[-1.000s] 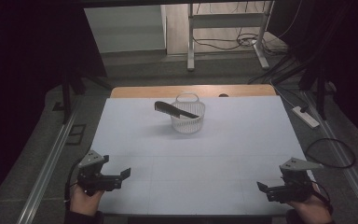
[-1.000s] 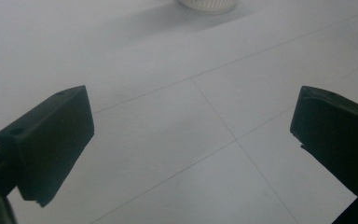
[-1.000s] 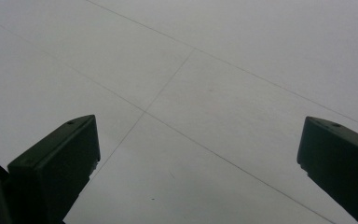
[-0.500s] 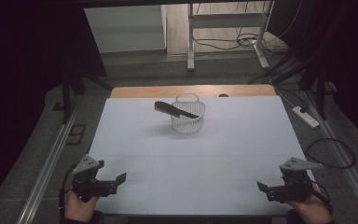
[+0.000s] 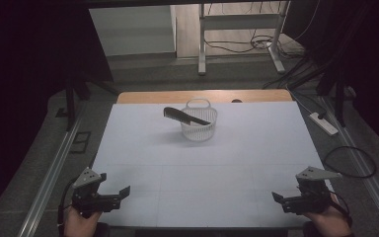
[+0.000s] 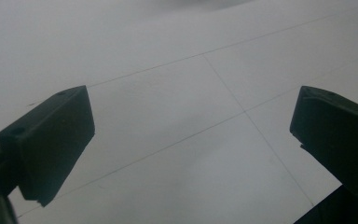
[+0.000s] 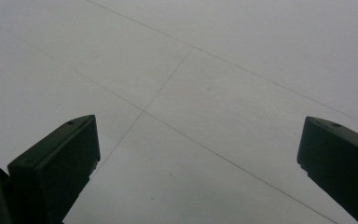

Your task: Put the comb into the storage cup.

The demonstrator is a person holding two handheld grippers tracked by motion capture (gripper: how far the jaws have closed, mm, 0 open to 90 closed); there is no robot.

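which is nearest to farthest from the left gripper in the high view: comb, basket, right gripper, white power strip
From the left gripper, at the near left table edge:
1. Comb, resting across the basket rim, its end sticking out to the left.
2. Basket, far centre of the table; close to the comb.
3. Right gripper, near right edge.
4. White power strip, on the floor past the table's right side.

- Left gripper (image 6: pixel 191 140), as I see it from its own camera: two black jaws rise from the bottom corners and stand wide apart, with nothing between them.
- The jaw at the left of the frame is a blocky wedge; I can make out small holes in its top face.
- The jaw at the right of the frame is cut off by the frame edge.
- Table surface (image 6: pixel 177 65): pale, plain, crossed by thin straight lines meeting between the jaws.
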